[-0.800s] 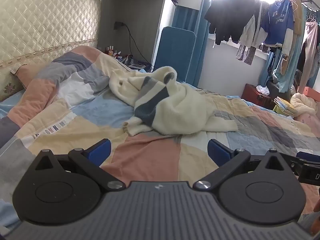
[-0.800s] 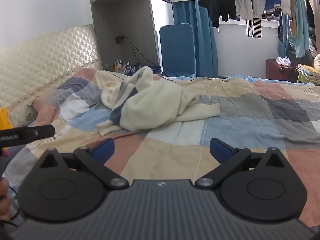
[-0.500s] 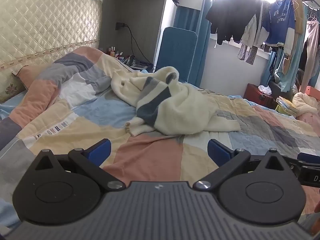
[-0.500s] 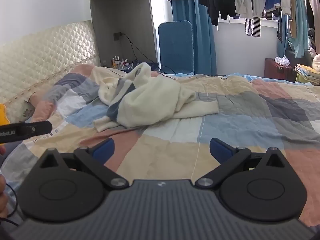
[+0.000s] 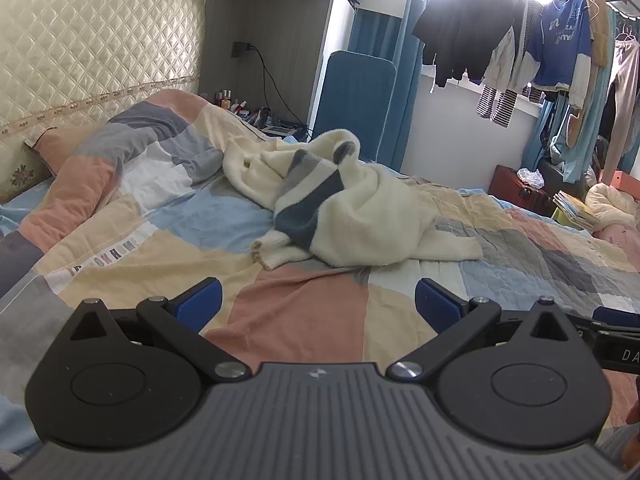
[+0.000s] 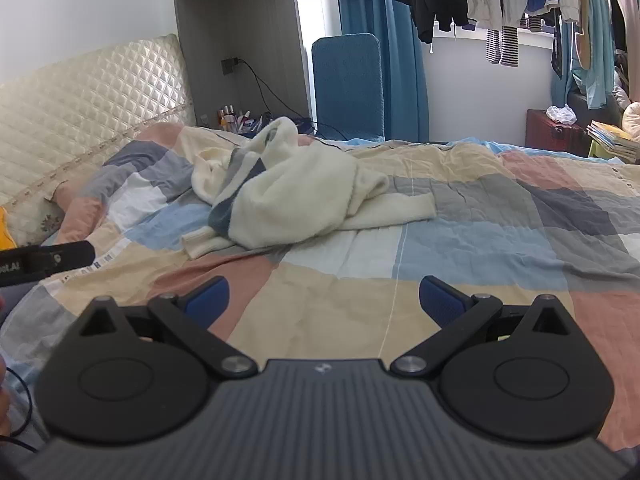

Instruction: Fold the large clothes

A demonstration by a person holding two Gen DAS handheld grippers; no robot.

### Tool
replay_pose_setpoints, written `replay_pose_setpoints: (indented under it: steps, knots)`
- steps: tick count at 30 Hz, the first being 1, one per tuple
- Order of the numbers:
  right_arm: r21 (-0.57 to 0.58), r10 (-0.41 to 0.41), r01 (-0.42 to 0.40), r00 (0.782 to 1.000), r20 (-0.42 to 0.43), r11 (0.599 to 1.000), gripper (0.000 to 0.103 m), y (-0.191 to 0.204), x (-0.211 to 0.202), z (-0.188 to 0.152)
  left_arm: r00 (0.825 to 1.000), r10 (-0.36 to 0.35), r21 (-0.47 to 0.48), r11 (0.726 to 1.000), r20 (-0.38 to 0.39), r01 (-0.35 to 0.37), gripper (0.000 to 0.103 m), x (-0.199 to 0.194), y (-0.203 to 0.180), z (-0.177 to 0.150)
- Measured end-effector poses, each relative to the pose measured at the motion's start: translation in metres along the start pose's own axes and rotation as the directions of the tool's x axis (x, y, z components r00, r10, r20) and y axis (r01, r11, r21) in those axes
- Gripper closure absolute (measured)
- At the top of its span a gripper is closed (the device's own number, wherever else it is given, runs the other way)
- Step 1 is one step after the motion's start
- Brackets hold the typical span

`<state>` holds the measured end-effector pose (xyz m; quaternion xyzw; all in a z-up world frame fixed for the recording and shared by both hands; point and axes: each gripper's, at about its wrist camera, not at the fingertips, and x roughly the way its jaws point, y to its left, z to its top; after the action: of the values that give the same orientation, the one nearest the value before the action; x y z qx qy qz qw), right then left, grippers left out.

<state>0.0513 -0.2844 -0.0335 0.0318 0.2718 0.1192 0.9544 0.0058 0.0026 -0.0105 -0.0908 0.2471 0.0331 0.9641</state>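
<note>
A cream sweater (image 5: 360,216) with grey and dark blue stripes lies crumpled in a heap on the patchwork quilt (image 5: 304,312). In the right wrist view the same sweater (image 6: 296,204) sits left of centre on the quilt (image 6: 460,248), one sleeve stretched out to the right. My left gripper (image 5: 318,302) hangs open above the quilt, short of the heap, with nothing between its blue pads (image 5: 200,300). My right gripper (image 6: 324,298) is open too, nearer the bed's front edge, and holds nothing.
A quilted cream headboard (image 5: 80,60) stands at the left. A blue chair (image 5: 352,100) and a bedside shelf with small bottles (image 5: 228,100) are behind the bed. Clothes hang on a rail (image 5: 520,40) at the window. A red box (image 6: 556,132) and books sit at far right.
Both views have shifted slightly: the sweater sits a little further right in the left wrist view and further left in the right wrist view. Both grippers stay open.
</note>
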Motion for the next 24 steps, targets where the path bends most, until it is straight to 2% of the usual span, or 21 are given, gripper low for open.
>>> replay_pose_setpoints:
  steps: [24]
  knots:
    - [-0.01, -0.022, 0.022, 1.0, -0.018, 1.0, 0.0, -0.0013, 0.005, -0.0012, 1.0, 0.01, 0.024, 1.0, 0.003, -0.01, 0.0, 0.0043, -0.0028, -0.0025]
